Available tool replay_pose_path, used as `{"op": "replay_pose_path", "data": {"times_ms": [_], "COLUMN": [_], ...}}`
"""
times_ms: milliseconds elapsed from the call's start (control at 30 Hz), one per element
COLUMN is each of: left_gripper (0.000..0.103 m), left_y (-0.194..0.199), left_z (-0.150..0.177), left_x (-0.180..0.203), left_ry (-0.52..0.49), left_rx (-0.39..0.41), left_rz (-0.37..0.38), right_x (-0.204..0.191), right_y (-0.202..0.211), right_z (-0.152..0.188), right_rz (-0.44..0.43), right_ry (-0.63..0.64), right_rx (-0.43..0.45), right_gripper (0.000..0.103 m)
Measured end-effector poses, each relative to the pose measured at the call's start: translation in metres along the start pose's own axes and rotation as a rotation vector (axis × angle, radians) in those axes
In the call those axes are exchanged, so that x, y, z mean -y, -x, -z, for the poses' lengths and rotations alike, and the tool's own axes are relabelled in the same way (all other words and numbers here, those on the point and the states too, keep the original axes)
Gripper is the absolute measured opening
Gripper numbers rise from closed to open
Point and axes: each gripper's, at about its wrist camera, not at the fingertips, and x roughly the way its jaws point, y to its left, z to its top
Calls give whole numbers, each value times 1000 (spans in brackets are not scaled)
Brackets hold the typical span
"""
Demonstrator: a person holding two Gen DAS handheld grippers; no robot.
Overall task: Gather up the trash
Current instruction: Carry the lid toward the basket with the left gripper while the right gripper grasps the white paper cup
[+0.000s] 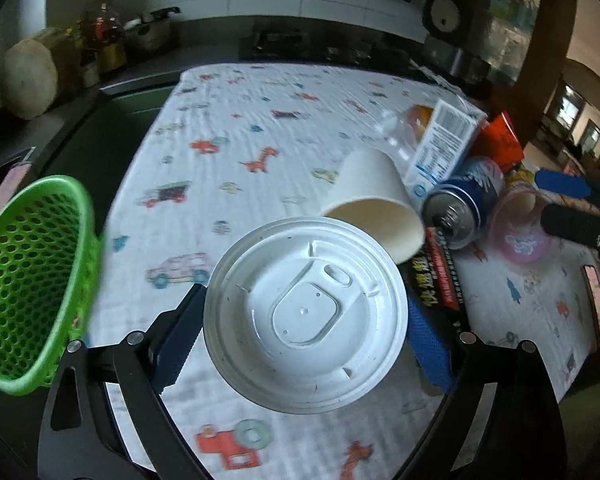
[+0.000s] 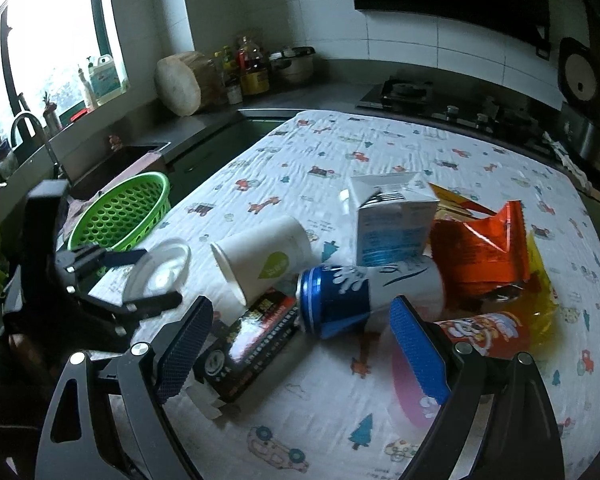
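My left gripper (image 1: pixel 304 344) is shut on a white plastic cup lid (image 1: pixel 306 316) and holds it above the table; the lid also shows in the right wrist view (image 2: pixel 160 272). A green perforated basket (image 1: pixel 28 280) stands at the table's left edge, left of the lid. My right gripper (image 2: pixel 300 344) is open and empty, just above a black packet (image 2: pixel 252 340) and a lying blue can (image 2: pixel 336 300). A white paper cup (image 2: pixel 260 260) lies on its side beside them.
A white carton (image 2: pixel 392 220), an orange snack bag (image 2: pixel 484 244), a yellow wrapper (image 2: pixel 540 304) and a pink cup (image 2: pixel 488 332) lie on the patterned cloth (image 2: pixel 380 148). A sink (image 2: pixel 112 164) and stove (image 2: pixel 420 96) line the counter behind.
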Motion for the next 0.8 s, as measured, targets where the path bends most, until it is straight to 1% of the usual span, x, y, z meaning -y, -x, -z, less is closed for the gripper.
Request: {"op": "replay_pose_path", "data": {"times_ms": [167, 333, 533, 600, 667, 733, 800], "left_gripper": [91, 91, 91, 91, 91, 91, 91], "left_y": [15, 23, 33, 35, 36, 36, 36], "left_z": [-1, 0, 4, 5, 5, 4, 4], "left_x": [-18, -30, -42, -46, -50, -53, -55], "left_ry": [38, 63, 81, 90, 97, 105, 110], "left_rx": [35, 53, 69, 71, 71, 71, 72], "left_rz": [-22, -20, -32, -33, -39, -40, -39], "right_x": [-14, -30, -45, -48, -49, -48, -46], "right_y": [-9, -20, -42, -52, -59, -69, -79], "right_z": [3, 0, -18, -24, -28, -34, -39], "right_rz": [-18, -35, -56, -78, -81, -114, -129], "right_ry": [10, 38, 130, 165, 193, 213, 229], "right_rx": [-25, -38, -65, -81, -88, -108, -125], "right_gripper": [87, 86, 86, 86, 86, 86, 86]}}
